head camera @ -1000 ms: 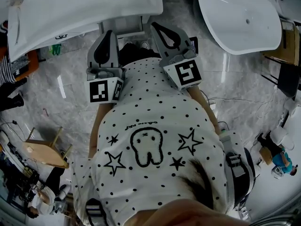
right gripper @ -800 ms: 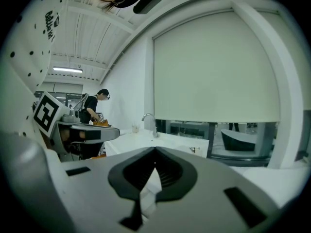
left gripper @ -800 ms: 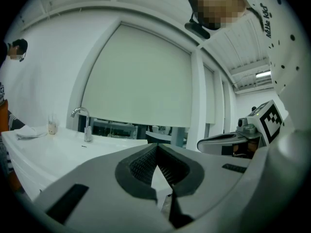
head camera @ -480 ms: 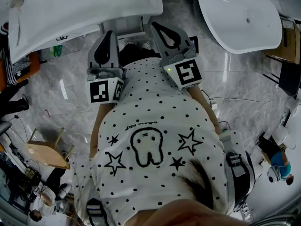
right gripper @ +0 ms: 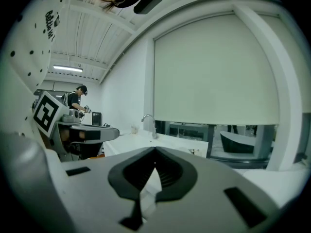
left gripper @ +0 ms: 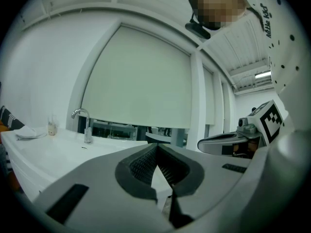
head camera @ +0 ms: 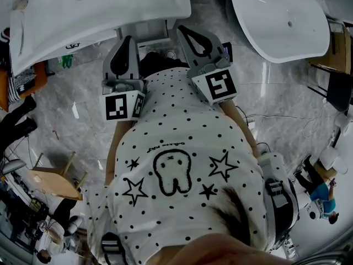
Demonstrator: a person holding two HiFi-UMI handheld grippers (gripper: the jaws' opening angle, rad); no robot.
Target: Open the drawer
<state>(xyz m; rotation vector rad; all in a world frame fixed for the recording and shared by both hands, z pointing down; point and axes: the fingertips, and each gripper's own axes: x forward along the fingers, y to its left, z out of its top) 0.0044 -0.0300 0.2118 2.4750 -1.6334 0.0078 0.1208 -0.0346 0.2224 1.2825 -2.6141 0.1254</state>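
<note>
Drawer: no view shows it for certain. A white cabinet front (head camera: 150,28) sits under the washbasin counter (head camera: 110,10), just ahead of both gripper tips, but I cannot tell whether it is the drawer.

The left gripper (left gripper: 156,147) is clenched, its ribbed pads meeting at the tips with nothing between them. The right gripper (right gripper: 155,150) is clenched and empty too. They are held side by side close to the person's dotted white shirt (head camera: 176,170), both pointing nearly level toward the counter and apart from it. Each marker cube, left (head camera: 122,106) and right (head camera: 219,86), sits against the shirt.

A faucet (left gripper: 86,126) stands on the counter. An oval white tub (head camera: 281,21) lies to the right on the marble floor (head camera: 83,93).
</note>
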